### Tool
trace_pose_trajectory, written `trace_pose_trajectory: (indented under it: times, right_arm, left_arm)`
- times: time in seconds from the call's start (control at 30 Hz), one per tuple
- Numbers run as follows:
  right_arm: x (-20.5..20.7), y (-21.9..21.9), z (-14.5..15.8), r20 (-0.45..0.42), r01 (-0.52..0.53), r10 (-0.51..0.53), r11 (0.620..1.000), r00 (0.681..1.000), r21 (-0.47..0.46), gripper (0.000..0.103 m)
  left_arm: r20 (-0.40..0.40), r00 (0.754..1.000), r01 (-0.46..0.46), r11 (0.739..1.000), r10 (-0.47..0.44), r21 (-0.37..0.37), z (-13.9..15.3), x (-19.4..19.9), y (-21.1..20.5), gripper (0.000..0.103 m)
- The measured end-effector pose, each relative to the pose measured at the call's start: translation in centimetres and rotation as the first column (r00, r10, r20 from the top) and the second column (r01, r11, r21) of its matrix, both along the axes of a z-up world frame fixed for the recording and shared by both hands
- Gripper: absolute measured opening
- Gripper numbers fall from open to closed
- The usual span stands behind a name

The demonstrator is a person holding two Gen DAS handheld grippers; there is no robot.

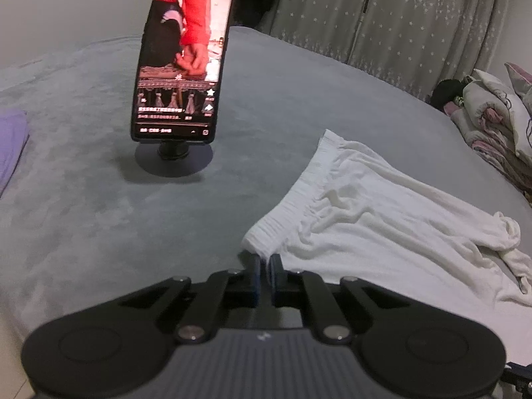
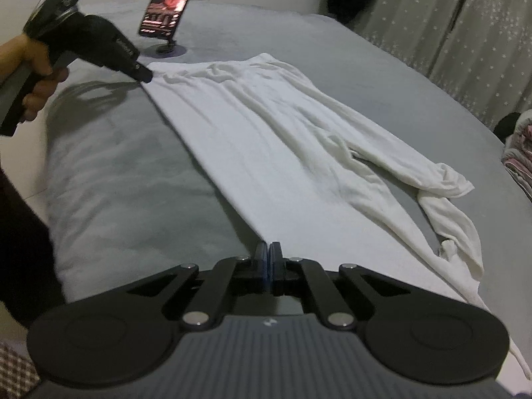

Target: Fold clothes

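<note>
White trousers (image 1: 365, 226) (image 2: 282, 139) lie flat on the grey bed cover (image 1: 99, 216), waistband toward the phone and legs trailing right, the cuffs crumpled. My left gripper (image 1: 266, 261) is shut on the near corner of the waistband. The right wrist view shows it from the side, a hand (image 2: 33, 66) holding it, its tip (image 2: 146, 75) pinching that corner. My right gripper (image 2: 268, 249) is shut on the near side edge of the trousers, lower down the leg. That edge runs taut and straight between the two grippers.
A phone on a round stand (image 1: 183, 63) (image 2: 169, 3) plays a video behind the waistband. Starred curtains (image 1: 399, 16) hang at the back. Bundled floral bedding (image 1: 492, 116) sits at the right edge, and purple cloth (image 1: 10, 139) at the far left.
</note>
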State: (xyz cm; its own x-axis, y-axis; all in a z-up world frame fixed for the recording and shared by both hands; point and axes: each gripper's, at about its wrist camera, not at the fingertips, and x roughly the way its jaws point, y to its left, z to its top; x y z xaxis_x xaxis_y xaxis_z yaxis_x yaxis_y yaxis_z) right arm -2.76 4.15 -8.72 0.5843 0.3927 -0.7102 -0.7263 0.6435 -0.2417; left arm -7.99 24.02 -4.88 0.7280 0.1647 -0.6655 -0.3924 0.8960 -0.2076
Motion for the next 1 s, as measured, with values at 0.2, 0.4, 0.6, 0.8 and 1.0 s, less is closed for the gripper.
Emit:
trace_pose_trajectory:
  times: [0.2, 0.4, 0.6, 0.8, 1.0]
  right_arm:
    - [0.0, 0.2, -0.4, -0.016, 0.006, -0.006, 1.000, 1.000, -0.008, 0.002]
    - [-0.2, 0.0, -0.4, 0.013, 0.018, -0.018, 1.000, 1.000, -0.006, 0.019]
    - [0.0, -2.4, 0.0, 0.010, 0.080, -0.080, 0.997, 0.997, 0.020, 0.039]
    - [0.3, -5.8, 0.2, -0.003, 0.170, -0.170, 0.985, 0.986, 0.037, 0.039]
    - [0.6, -10.3, 0.3, -0.023, 0.294, -0.293, 0.954, 0.956, 0.061, 0.039]
  left_arm:
    - [-0.048, 0.999, 0.025, 0.998, -0.022, 0.050, -0.3, -0.2, -0.6, 0.005]
    - [-0.053, 0.998, 0.052, 0.992, -0.046, 0.119, 0.2, -0.2, -1.6, 0.019]
    - [-0.021, 0.995, 0.099, 0.983, -0.097, 0.155, 1.2, -0.2, -3.3, 0.042]
    - [0.013, 0.974, 0.219, 0.958, -0.225, 0.186, 2.0, 0.0, -6.5, 0.046]
    - [0.020, 0.889, 0.447, 0.876, -0.457, 0.182, 1.5, 0.5, -11.5, 0.046]
